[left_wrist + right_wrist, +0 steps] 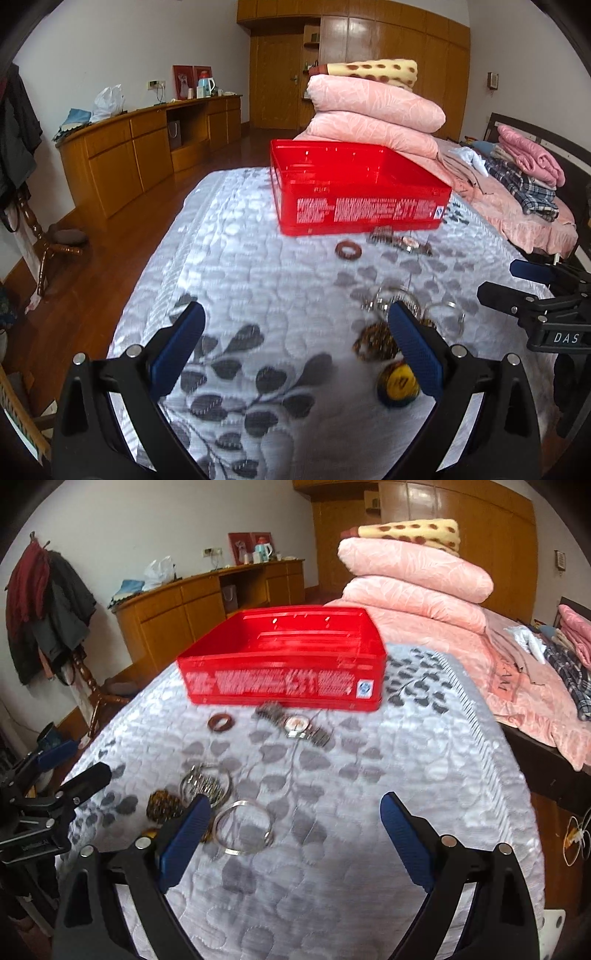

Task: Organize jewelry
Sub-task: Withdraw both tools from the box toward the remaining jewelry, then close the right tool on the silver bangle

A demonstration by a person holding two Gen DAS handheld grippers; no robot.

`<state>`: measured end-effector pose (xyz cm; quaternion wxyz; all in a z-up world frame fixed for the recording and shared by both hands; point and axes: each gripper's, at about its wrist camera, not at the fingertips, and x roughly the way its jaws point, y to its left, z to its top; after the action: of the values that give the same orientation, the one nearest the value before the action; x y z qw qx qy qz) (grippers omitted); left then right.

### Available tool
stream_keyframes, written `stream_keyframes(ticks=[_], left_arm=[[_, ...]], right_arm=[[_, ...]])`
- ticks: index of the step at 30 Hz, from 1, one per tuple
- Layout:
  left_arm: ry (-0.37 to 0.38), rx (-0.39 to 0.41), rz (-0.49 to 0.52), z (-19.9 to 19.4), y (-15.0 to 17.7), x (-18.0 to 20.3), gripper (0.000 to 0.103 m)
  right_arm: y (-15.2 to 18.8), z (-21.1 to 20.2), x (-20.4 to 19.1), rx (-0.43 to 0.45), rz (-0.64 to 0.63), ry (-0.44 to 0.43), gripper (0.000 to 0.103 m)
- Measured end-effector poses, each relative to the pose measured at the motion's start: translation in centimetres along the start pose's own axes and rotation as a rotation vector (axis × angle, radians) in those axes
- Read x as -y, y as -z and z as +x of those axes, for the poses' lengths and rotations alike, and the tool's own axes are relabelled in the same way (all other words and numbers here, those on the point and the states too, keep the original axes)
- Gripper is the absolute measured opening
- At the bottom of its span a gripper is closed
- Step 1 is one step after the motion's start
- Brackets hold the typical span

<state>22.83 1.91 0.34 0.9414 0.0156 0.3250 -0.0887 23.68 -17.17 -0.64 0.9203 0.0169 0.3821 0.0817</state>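
Observation:
A red open box (354, 192) (284, 664) stands on a white leaf-patterned quilt (258, 277) (369, 775). In front of it lie a brown ring (348, 250) (221, 722) and a wristwatch (404, 242) (295, 724). Nearer lie a bunch of metal rings (395, 300) (205, 784), a brown beaded bracelet (375, 341) (162, 805), a silver bangle (243, 827) and a yellow round piece (399, 380). My left gripper (295, 354) is open above the quilt, its right finger over the bracelet. My right gripper (291, 838) is open, with the bangle by its left finger.
Folded pink quilts (373, 114) (413, 579) are stacked behind the box. A bed with clothes (524, 184) is at right. A wooden cabinet (147, 147) lines the left wall, and a coat stand (55, 609) is at far left.

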Motion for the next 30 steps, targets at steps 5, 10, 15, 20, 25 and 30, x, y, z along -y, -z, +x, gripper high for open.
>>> stream_keyframes(ticks=[5,10,15,20,25,30], left_arm=[[-0.003,-0.017,0.006,-0.1,1.2,0.2,0.096],[0.000,-0.033,0.001,-0.3,2.1,0.4,0.096],[0.015,-0.042,0.004,-0.5,2.6,0.8,0.096],[0.011,-0.048,-0.001,-0.4,2.8,0.9,0.096],[0.013,-0.046,-0.024,-0.4,2.7,0.7,0.096],[0.015,-0.050,-0.034,-0.3,2.5,0.6,0.096]], right_arm=[[1.0,0.5,-1.0,-0.032,-0.039,-0.022,0.081],[1.7,1.1,-1.7,-0.076,-0.064,-0.054,0.065],[2.2,1.9,-2.2,-0.120,-0.079,-0.062,0.059],[2.2,2.5,-2.7,-0.135,-0.095,-0.048,0.058],[1.7,3.1,-3.0,-0.133,-0.107,-0.037,0.058],[1.4,3.5,-3.2,-0.126,-0.106,-0.037,0.054]])
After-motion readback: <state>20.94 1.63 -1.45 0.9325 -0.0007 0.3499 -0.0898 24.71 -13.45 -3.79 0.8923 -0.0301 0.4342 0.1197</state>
